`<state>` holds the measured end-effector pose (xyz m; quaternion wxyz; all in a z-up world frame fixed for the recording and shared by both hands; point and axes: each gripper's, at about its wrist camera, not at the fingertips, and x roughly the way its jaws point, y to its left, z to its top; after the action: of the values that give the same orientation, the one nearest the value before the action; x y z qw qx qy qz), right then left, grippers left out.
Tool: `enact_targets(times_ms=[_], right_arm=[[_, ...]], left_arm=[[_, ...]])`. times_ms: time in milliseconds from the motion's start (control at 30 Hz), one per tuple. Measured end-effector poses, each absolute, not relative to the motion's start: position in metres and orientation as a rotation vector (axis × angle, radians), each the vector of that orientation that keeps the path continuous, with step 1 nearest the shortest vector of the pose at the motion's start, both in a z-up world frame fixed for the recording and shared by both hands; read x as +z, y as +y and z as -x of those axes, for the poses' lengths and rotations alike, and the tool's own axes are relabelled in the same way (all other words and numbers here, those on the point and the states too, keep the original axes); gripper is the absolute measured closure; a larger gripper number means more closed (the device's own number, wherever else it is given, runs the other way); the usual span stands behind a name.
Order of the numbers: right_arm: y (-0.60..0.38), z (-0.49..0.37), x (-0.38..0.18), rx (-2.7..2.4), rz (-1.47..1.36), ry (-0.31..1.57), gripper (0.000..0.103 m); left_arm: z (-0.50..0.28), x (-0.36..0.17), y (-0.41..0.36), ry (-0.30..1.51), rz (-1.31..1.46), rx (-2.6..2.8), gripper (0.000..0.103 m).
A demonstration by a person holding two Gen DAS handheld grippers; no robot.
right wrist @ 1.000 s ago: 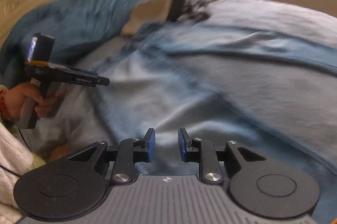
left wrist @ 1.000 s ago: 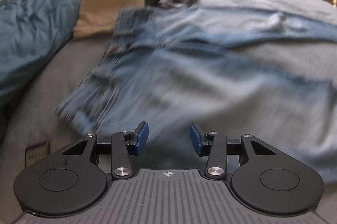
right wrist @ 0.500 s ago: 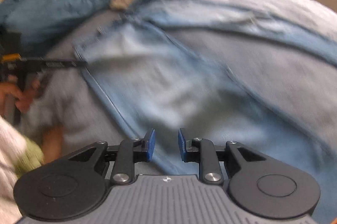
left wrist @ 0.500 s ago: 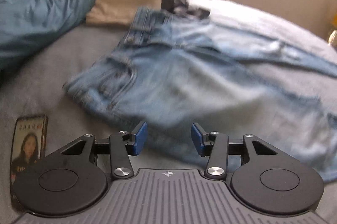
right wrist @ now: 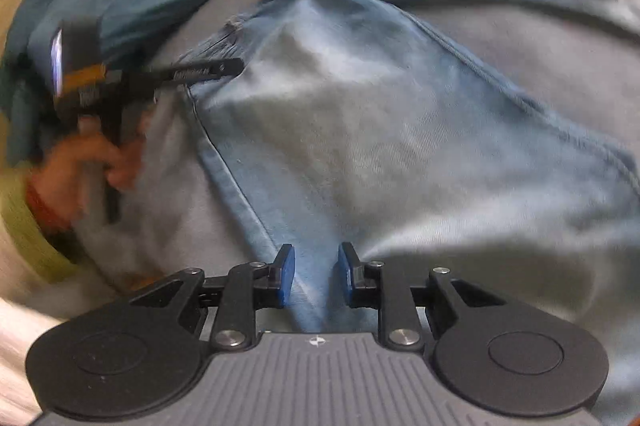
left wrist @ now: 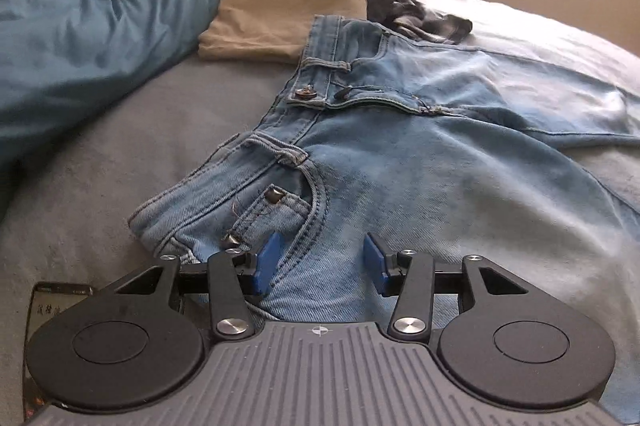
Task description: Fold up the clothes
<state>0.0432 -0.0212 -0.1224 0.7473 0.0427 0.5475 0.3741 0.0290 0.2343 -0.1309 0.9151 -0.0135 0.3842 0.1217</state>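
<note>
Lying spread on the bed (left wrist: 168, 129), the jeans (left wrist: 420, 161) look heavy and floppy; the waistband suits gripping. Left claw (left wrist: 319, 262) gapes over them; right claw (right wrist: 313, 274), blurred, seems released too.

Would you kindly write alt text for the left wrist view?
The open left gripper hovers just above the waistband corner and front pocket of light blue jeans spread flat on a grey bed. Behind them lie a folded tan garment and a rumpled teal duvet.
</note>
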Motion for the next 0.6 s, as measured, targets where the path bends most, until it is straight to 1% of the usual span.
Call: enact_targets(times_ms=[33, 167, 267, 333, 400, 467, 533, 600], right_arm=[[-0.023, -0.051, -0.119, 0.818, -0.134, 1.231, 0.078], [0.003, -0.077, -0.095, 0.87, -0.066, 1.049, 0.078], [0.034, -0.09, -0.098, 0.917, -0.005, 0.934, 0.078], [0.051, -0.093, -0.122, 0.894, 0.111, 0.98, 0.08], [0.054, -0.089, -0.137, 0.891, 0.139, 0.964, 0.08], [0.05, -0.089, -0.124, 0.879, 0.115, 0.975, 0.079], [0.037, -0.085, -0.11, 0.916, 0.012, 0.963, 0.079], [0.041, -0.076, -0.108, 0.946, 0.028, 0.94, 0.079]], left_arm=[[-0.033, -0.133, 0.236, 0.791, 0.022, 0.261, 0.056], [-0.041, -0.137, 0.24, 0.793, 0.024, 0.284, 0.056], [-0.044, -0.138, 0.241, 0.792, 0.03, 0.285, 0.056], [-0.045, -0.139, 0.243, 0.793, 0.035, 0.281, 0.056], [-0.045, -0.14, 0.243, 0.792, 0.035, 0.278, 0.056], [-0.045, -0.14, 0.243, 0.788, 0.02, 0.268, 0.056], [-0.045, -0.14, 0.244, 0.782, 0.007, 0.255, 0.056], [-0.045, -0.142, 0.245, 0.777, -0.001, 0.244, 0.056]])
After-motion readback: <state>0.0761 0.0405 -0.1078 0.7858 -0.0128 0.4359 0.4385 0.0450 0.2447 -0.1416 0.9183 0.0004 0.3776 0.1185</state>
